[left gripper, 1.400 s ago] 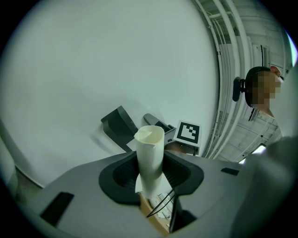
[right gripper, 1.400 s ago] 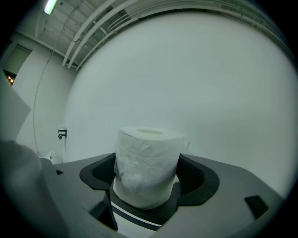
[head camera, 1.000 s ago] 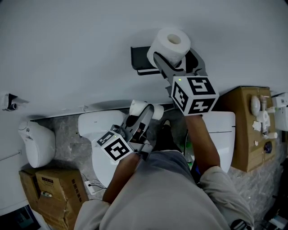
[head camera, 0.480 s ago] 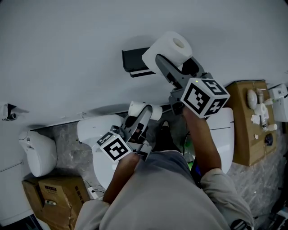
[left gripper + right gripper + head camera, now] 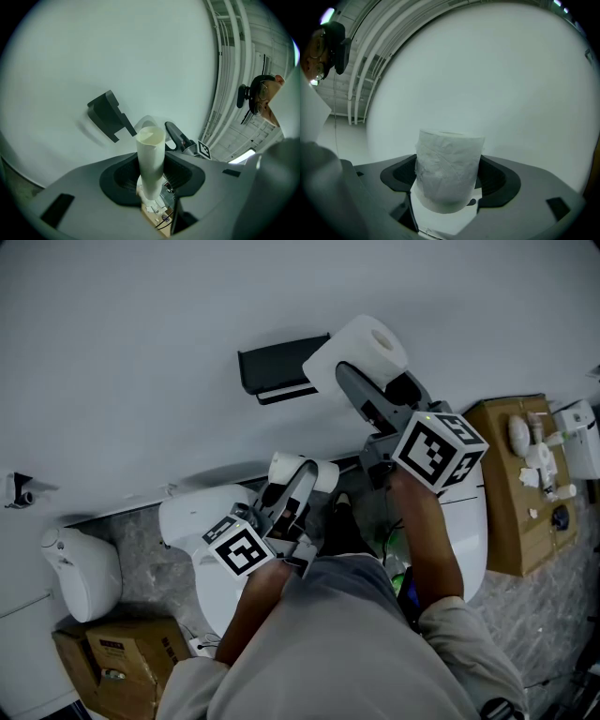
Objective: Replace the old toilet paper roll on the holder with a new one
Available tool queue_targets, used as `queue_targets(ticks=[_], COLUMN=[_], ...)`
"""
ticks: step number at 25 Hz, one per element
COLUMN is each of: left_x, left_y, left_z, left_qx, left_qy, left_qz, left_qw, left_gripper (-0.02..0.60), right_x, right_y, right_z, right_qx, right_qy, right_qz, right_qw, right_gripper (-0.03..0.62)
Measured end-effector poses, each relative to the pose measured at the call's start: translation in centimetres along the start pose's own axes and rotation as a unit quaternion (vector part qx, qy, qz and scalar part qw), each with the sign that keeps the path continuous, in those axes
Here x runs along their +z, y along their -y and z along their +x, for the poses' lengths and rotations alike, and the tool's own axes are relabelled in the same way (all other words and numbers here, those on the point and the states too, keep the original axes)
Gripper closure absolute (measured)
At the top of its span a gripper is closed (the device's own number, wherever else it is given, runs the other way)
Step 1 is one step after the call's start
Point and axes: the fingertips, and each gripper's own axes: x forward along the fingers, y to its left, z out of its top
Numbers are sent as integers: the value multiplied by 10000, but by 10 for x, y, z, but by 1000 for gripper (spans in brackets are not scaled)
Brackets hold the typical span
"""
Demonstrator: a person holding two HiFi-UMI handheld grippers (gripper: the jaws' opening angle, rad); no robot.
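Full white toilet paper roll (image 5: 364,341) pinched between the right gripper (image 5: 447,185) pads, held against the wall just right of the black holder (image 5: 277,371), bare cardboard tube (image 5: 151,154) clamped upright in the part-spread left gripper (image 5: 300,479), held lower, above the toilet (image 5: 183,517)

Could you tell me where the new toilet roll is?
Head view, upper centre: the new roll is gripped by the right gripper, at the right end of the black holder.

Some kind of bathroom mock-up or storeroom: black paper holder (image 5: 277,371) on a bare wall left of the right gripper (image 5: 370,357) fingers (image 5: 361,399), white toilet (image 5: 183,517) under the left gripper (image 5: 302,474) fingers (image 5: 298,491), cardboard boxes (image 5: 108,667) further left.
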Motion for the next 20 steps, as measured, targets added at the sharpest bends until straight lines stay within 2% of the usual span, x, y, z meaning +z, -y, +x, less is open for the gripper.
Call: queue_targets(ticks=[9, 20], left_x=[-13, -20], left_y=[4, 4], left_z=[7, 18], left_qx=[-69, -197], left_qy=[-187, -354], left_qz=[-30, -148], left_qw=[9998, 9991], left_gripper=[453, 453], right_x=[2, 9], right_y=[30, 52], right_z=[-27, -51], right_qx=[-225, -230], right_qy=[175, 499], right_qz=[433, 1024], right_qw=[9987, 9932], right_gripper=[186, 186])
